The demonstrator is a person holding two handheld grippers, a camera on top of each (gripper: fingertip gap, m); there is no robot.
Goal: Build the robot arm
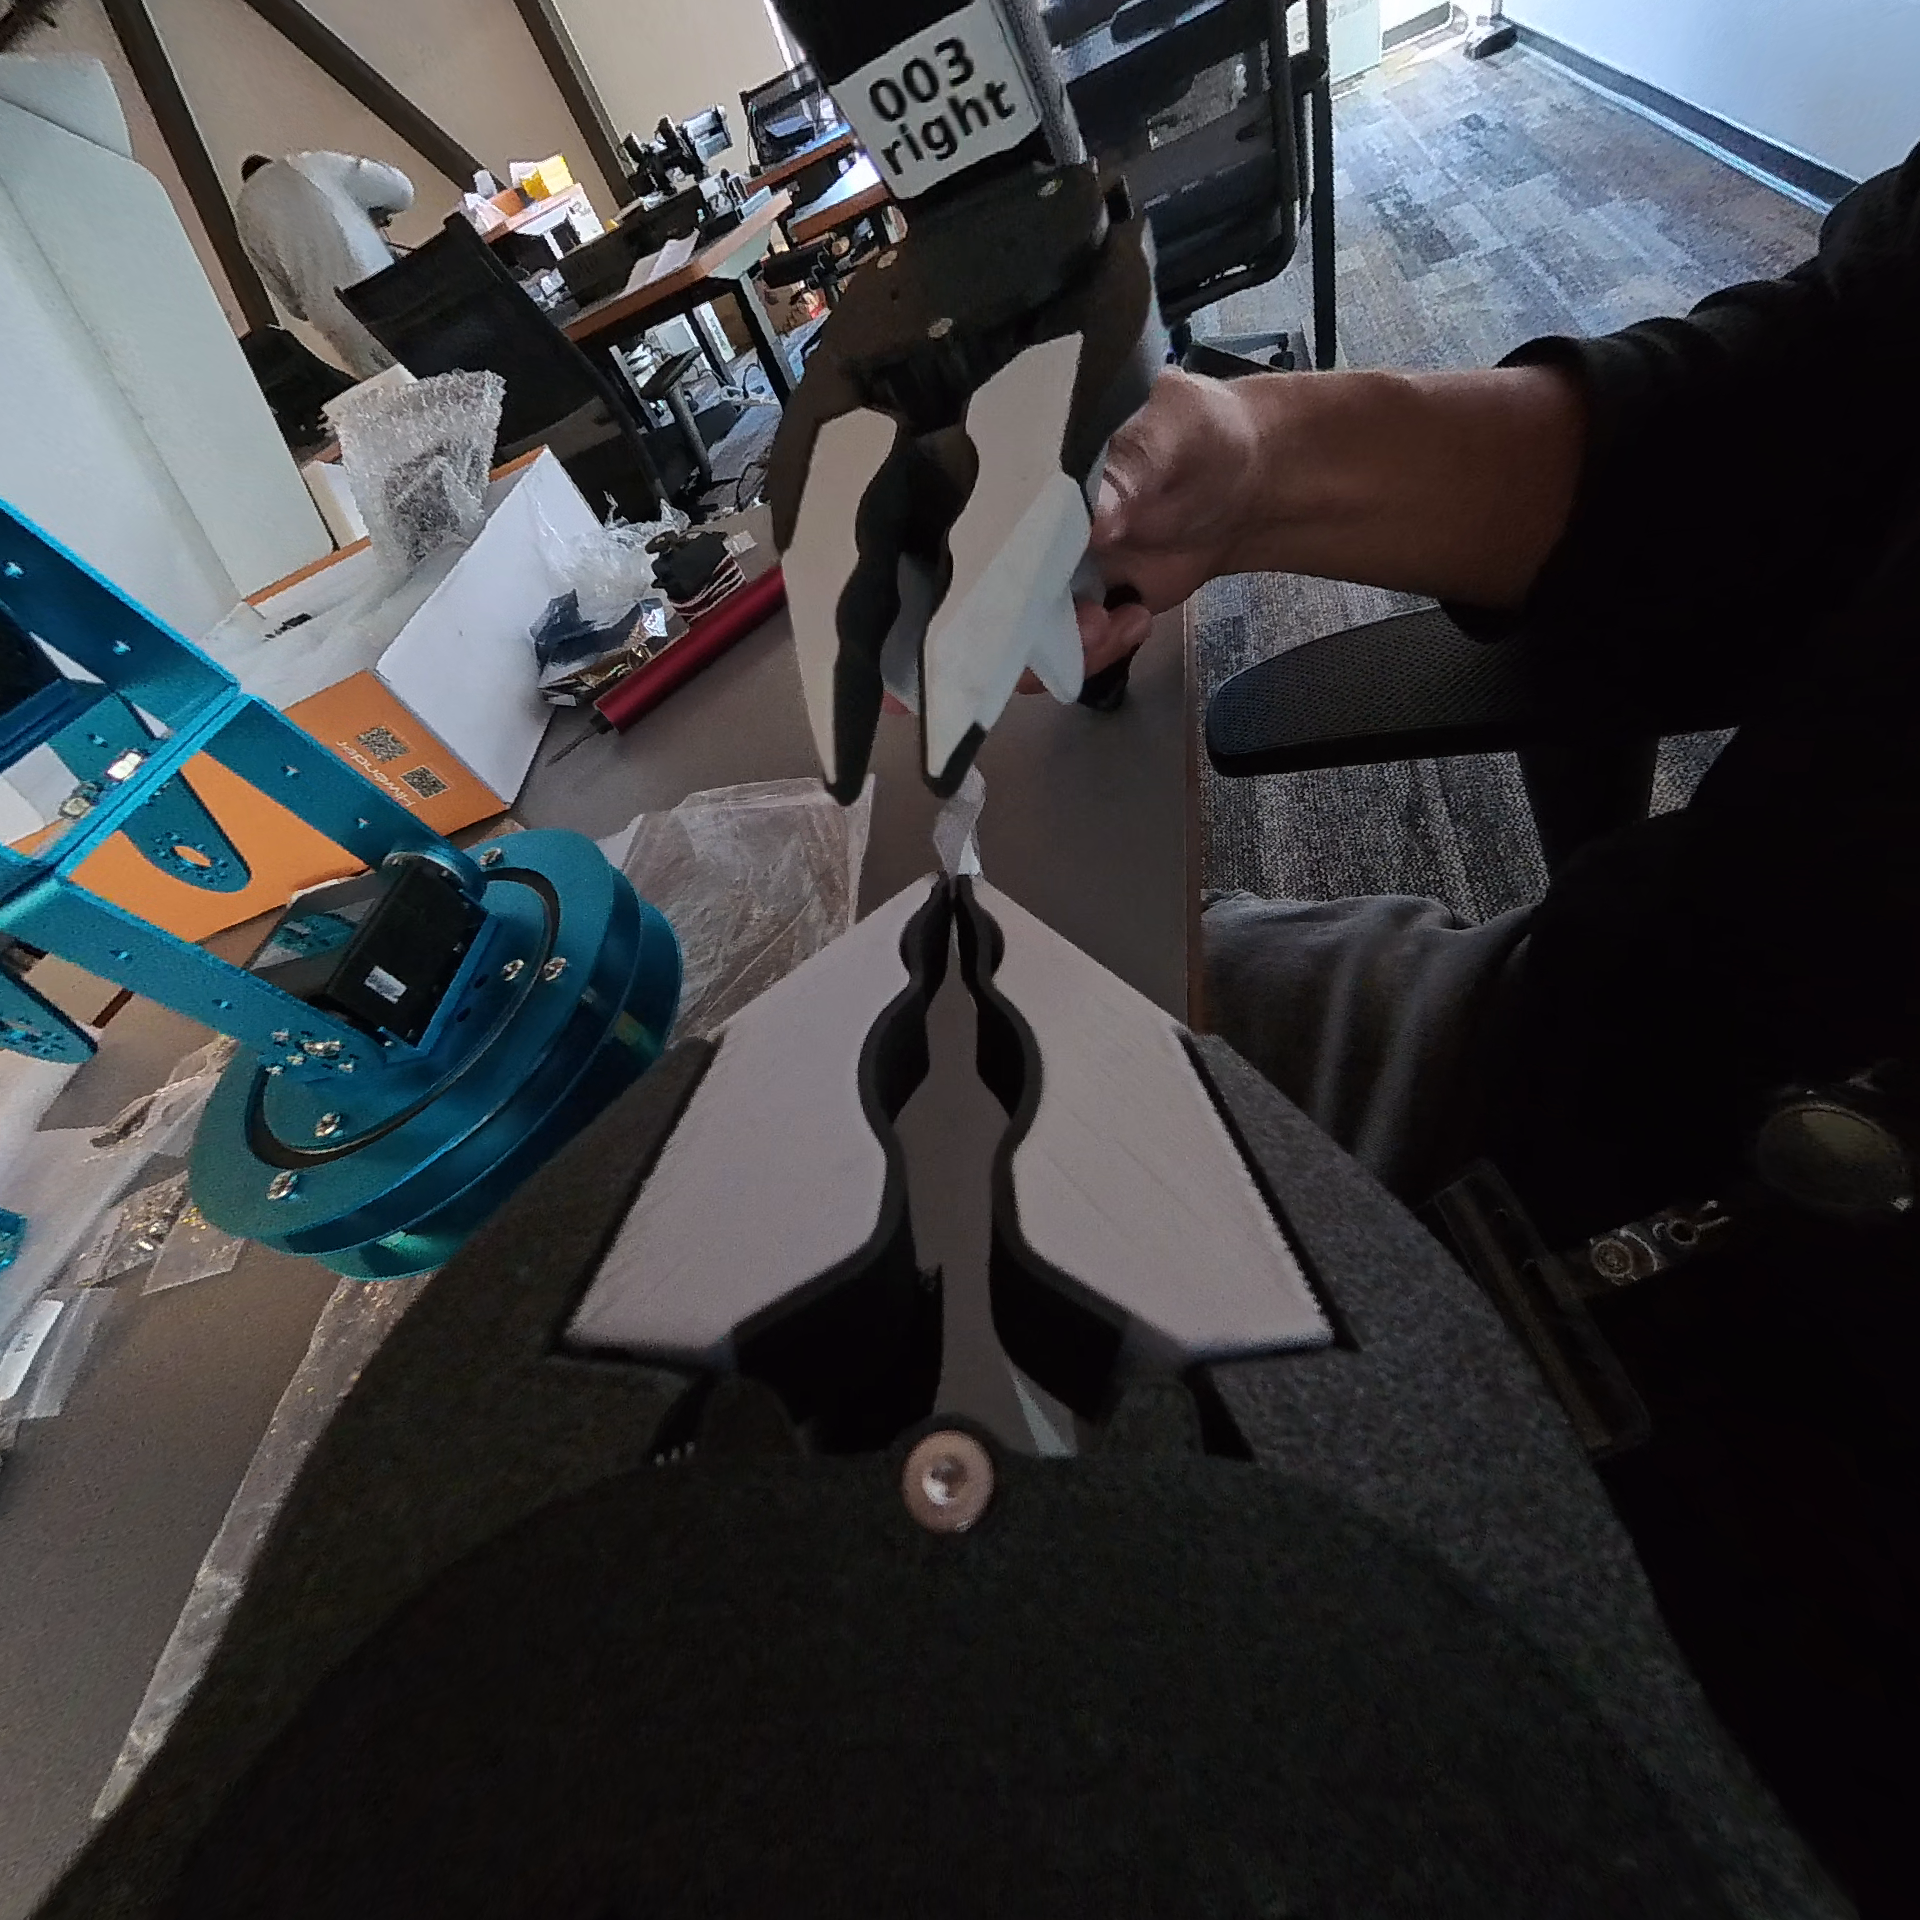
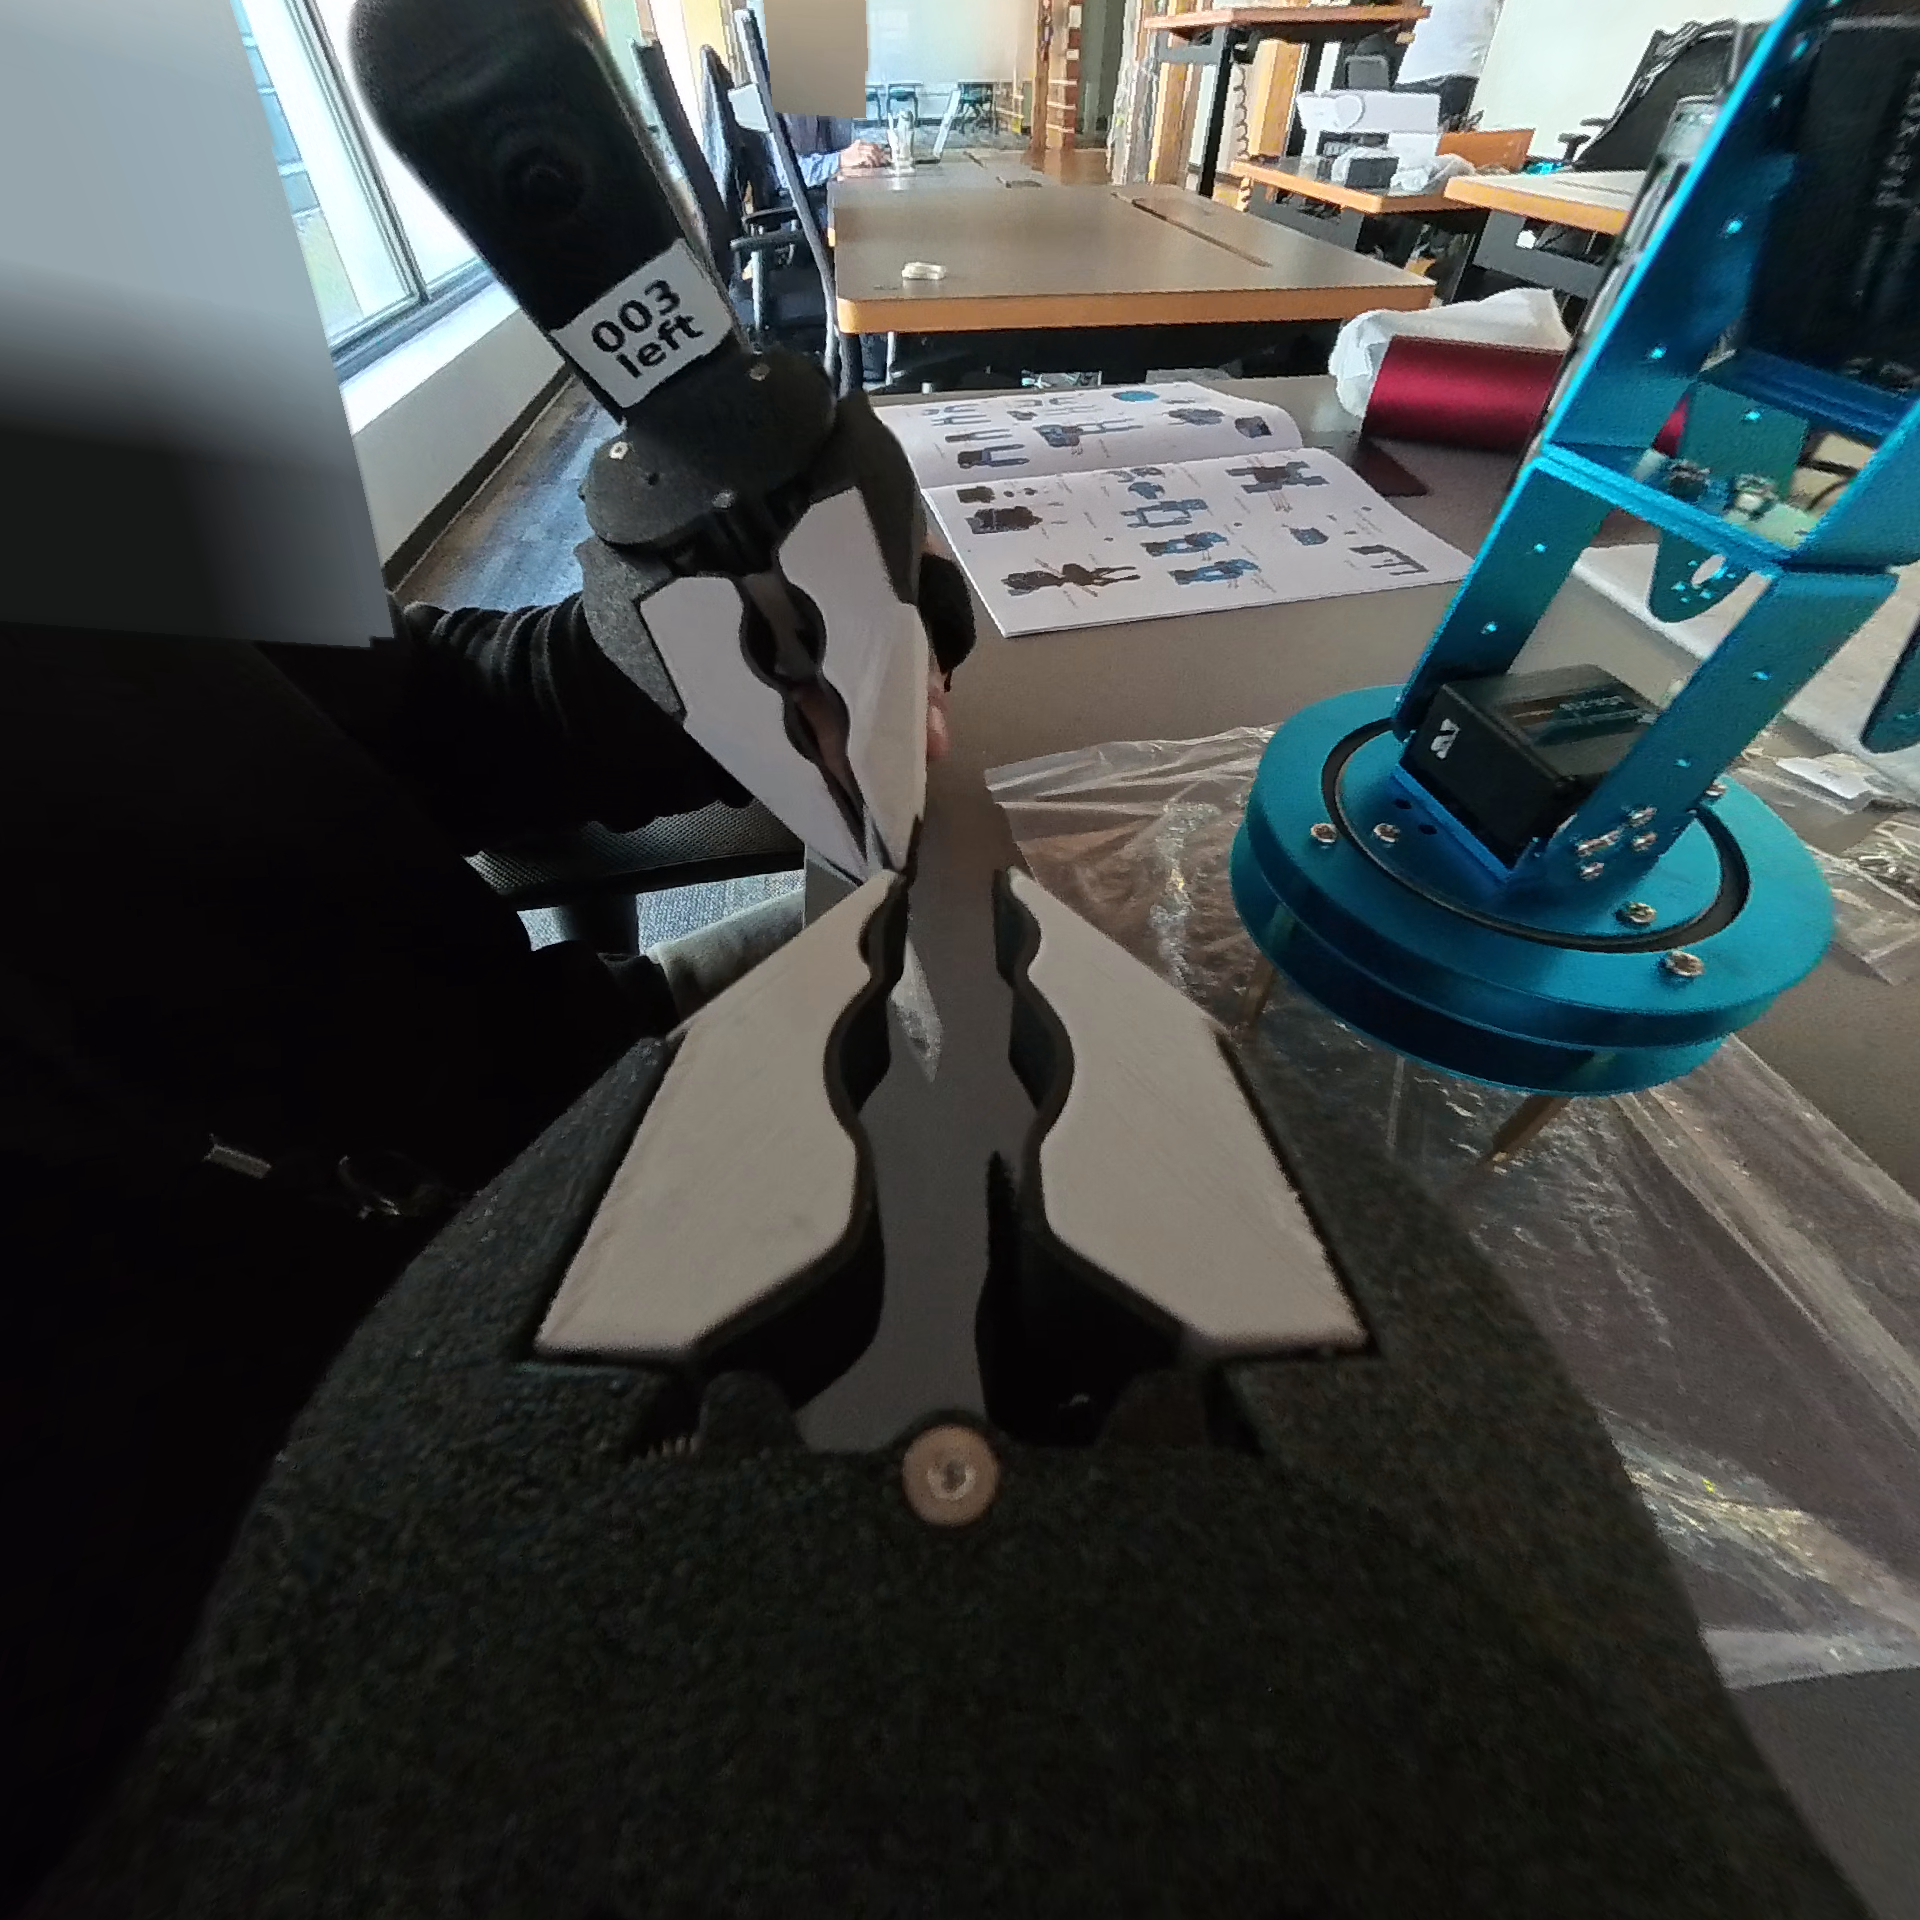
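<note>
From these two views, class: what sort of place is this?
Probably a shared office used as a robotics workshop: a blue metal robot arm kit beside an open instruction booklet, and long desks behind.

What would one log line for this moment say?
left tool: shut on small plastic bag | right tool: open, tips at bag | beside: blue metal arm on plastic sheet

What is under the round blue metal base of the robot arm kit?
Thin brass legs hold the round blue metal base above crinkled clear plastic sheeting on the table; its underside and any farther legs are hidden.
</note>
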